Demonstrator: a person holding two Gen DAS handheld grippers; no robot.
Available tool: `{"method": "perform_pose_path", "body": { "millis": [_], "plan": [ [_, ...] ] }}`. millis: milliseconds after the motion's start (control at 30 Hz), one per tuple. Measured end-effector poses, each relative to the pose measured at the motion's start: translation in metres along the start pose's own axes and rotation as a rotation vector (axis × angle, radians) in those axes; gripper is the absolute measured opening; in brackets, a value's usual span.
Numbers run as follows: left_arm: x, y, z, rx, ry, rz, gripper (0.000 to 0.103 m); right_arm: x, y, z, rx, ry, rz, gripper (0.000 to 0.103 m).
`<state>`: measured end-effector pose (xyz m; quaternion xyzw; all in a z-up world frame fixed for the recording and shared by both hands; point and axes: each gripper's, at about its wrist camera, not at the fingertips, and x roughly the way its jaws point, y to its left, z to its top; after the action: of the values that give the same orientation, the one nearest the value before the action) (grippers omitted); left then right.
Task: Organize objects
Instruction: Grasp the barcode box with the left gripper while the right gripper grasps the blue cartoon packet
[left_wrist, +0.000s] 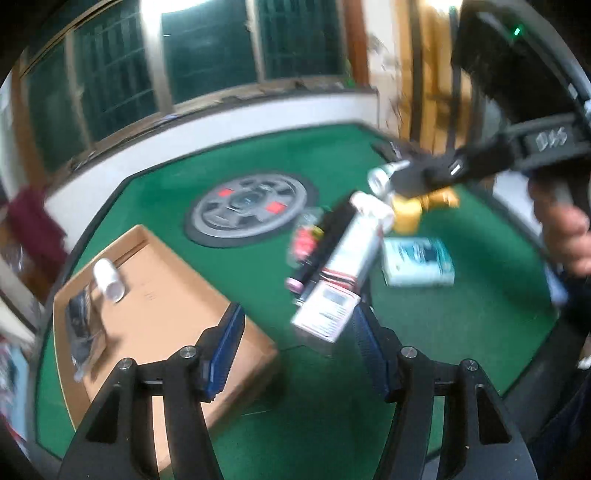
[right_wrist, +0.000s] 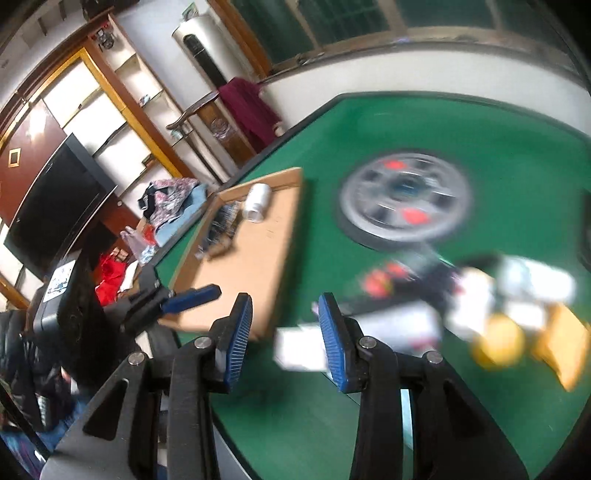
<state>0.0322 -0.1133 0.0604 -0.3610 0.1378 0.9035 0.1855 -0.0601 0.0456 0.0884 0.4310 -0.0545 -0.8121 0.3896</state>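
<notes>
Cardboard tray (left_wrist: 155, 295) on the green tabletop (left_wrist: 258, 177) held only a white cup (left_wrist: 109, 282) and a dark packet (left_wrist: 79, 325); boxes and bottles (left_wrist: 354, 254) remained heaped outside. Left tool (left_wrist: 295, 343) and right tool (right_wrist: 284, 328) gaped, empty.

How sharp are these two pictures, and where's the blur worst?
Left wrist view: moderate motion blur, white spray bottle smeared, cardboard tray readable. Right wrist view: heavier blur, the pile by the yellow object is unreadable. Both show fisheye bending.
</notes>
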Motion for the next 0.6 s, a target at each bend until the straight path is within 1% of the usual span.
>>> {"method": "perform_pose_path", "body": {
  "millis": [33,100,167,200,300,333,400,433,467,500,533,600],
  "plan": [
    [0.003,-0.002,0.002,0.017,0.019,0.000,0.055,-0.011,-0.014,-0.008,0.018,-0.018,-0.006,0.035],
    [0.013,-0.004,0.004,0.038,0.049,0.002,0.055,-0.021,-0.032,-0.014,0.048,-0.033,0.005,0.035],
    [0.021,-0.005,0.006,0.053,0.085,-0.058,0.055,-0.028,-0.051,-0.018,0.097,-0.046,0.021,0.035],
    [0.024,-0.005,0.006,0.064,0.102,-0.065,0.055,-0.031,-0.058,-0.019,0.119,-0.049,0.035,0.035],
    [0.042,-0.005,0.007,0.094,0.163,-0.021,0.055,-0.035,-0.073,-0.020,0.168,-0.055,0.071,0.035],
    [0.049,-0.004,0.008,0.092,0.183,-0.028,0.055,-0.035,-0.074,-0.020,0.174,-0.048,0.085,0.035],
    [0.055,-0.004,0.006,0.081,0.196,-0.034,0.055,-0.033,-0.076,-0.022,0.168,-0.036,0.080,0.035],
    [0.057,-0.005,0.005,0.069,0.200,-0.033,0.053,-0.031,-0.077,-0.023,0.166,-0.031,0.074,0.035],
    [0.059,-0.008,0.004,0.050,0.203,-0.039,0.042,-0.030,-0.077,-0.025,0.159,-0.021,0.071,0.035],
    [0.061,-0.011,0.004,0.037,0.209,-0.048,0.038,-0.029,-0.076,-0.026,0.153,-0.011,0.068,0.035],
    [0.062,-0.015,0.002,0.021,0.219,-0.048,0.032,-0.026,-0.078,-0.027,0.150,0.002,0.062,0.035],
    [0.060,-0.027,-0.003,-0.014,0.221,-0.029,0.030,-0.019,-0.081,-0.029,0.154,0.028,0.054,0.035]
  ]
}}
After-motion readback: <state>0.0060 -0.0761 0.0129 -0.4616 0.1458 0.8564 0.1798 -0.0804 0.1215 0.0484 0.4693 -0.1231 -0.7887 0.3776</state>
